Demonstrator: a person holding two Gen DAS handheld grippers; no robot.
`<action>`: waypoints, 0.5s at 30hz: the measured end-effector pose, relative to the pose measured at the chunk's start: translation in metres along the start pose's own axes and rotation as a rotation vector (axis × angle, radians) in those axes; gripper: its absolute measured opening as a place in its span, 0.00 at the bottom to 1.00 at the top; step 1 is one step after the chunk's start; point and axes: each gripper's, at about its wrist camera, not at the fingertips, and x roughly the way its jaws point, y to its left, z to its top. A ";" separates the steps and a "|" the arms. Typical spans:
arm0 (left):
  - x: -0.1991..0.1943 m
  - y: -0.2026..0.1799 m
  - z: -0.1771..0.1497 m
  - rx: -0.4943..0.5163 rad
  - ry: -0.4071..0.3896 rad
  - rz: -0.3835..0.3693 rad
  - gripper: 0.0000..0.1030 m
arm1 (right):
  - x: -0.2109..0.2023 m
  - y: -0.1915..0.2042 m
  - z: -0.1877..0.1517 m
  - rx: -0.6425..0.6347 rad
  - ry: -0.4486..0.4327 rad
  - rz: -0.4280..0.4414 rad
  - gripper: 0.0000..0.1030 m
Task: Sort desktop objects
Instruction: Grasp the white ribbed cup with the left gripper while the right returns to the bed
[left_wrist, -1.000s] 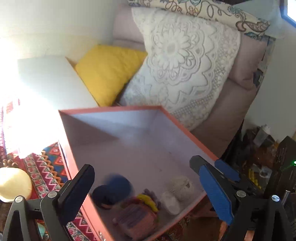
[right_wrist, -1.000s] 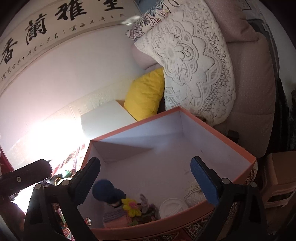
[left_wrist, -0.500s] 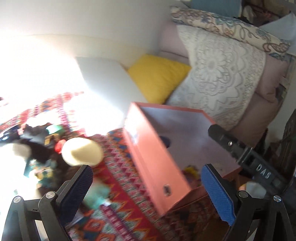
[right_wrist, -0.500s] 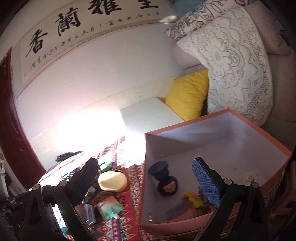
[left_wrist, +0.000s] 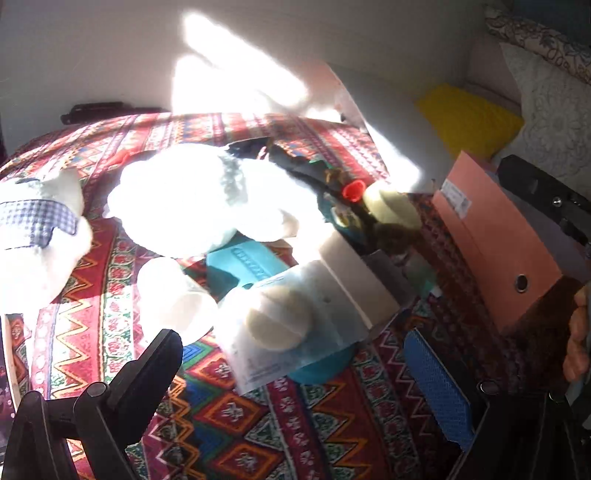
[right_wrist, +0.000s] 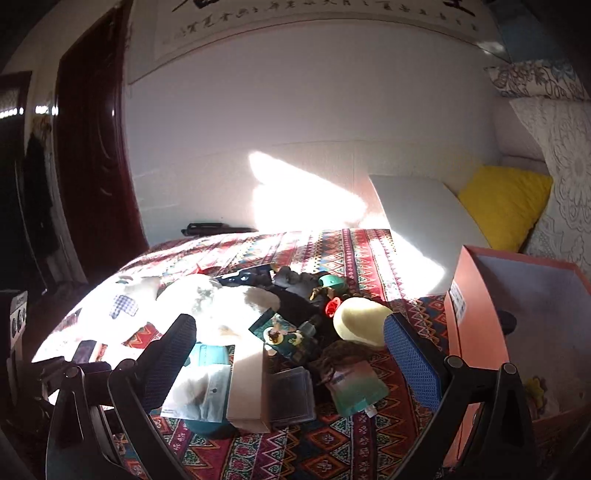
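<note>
Both grippers are spread wide and carry nothing: the left gripper (left_wrist: 317, 376) hovers low over the patterned tablecloth (left_wrist: 258, 424), and the right gripper (right_wrist: 291, 354) hangs higher above the same cloth. Directly ahead of the left gripper lies a clear packet (left_wrist: 280, 325) holding a pale round pad, resting on a teal item (left_wrist: 243, 258); a white cup (left_wrist: 173, 295) sits just left of it. Beyond the packet a large white plush toy (left_wrist: 199, 199) lies in hard sunlight, its details washed out. Ahead of the right gripper and slightly right sit a cream dome-shaped object (right_wrist: 360, 321), a small green pouch (right_wrist: 356, 387) and a dark plastic case (right_wrist: 291, 393), near one another. The orange box (right_wrist: 476, 332) stands to the right of both grippers; a dark object and something yellow show inside it, so sorting appears to be under way. Most items remain on the cloth, so the greater part of the task is judged outstanding. The packet looks the closest candidate for the left gripper.
</note>
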 end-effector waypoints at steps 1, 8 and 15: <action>0.001 0.009 -0.004 -0.013 0.004 0.011 0.97 | 0.003 0.008 -0.003 -0.038 0.002 0.000 0.99; 0.011 0.061 -0.022 -0.116 0.000 0.061 0.97 | 0.044 0.032 -0.022 -0.102 0.140 0.032 0.98; 0.038 0.071 -0.007 -0.173 0.027 0.034 0.97 | 0.093 0.016 -0.035 0.008 0.322 0.087 0.87</action>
